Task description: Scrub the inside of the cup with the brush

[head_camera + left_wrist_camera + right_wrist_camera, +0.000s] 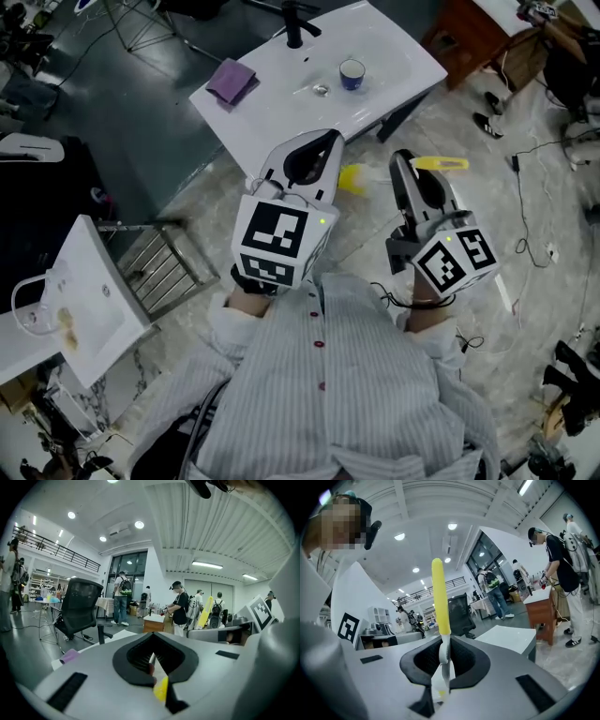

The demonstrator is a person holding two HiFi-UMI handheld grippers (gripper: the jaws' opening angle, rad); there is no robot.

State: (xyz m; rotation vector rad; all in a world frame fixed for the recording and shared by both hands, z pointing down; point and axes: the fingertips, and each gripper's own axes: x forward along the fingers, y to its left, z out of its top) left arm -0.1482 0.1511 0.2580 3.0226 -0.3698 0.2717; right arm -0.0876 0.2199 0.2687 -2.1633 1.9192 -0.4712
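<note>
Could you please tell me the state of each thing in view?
cup: upright on the counter, untouched.
brush: upright, clamped in the right gripper.
left gripper: shut; a yellow bit shows at its jaws, grip unclear.
purple cloth: lying on the counter.

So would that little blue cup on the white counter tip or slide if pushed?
Probably. The cup looks small and likely light, standing upright on the smooth white counter, so a low push may slide it. Pushed near its rim, it could tip.
</note>
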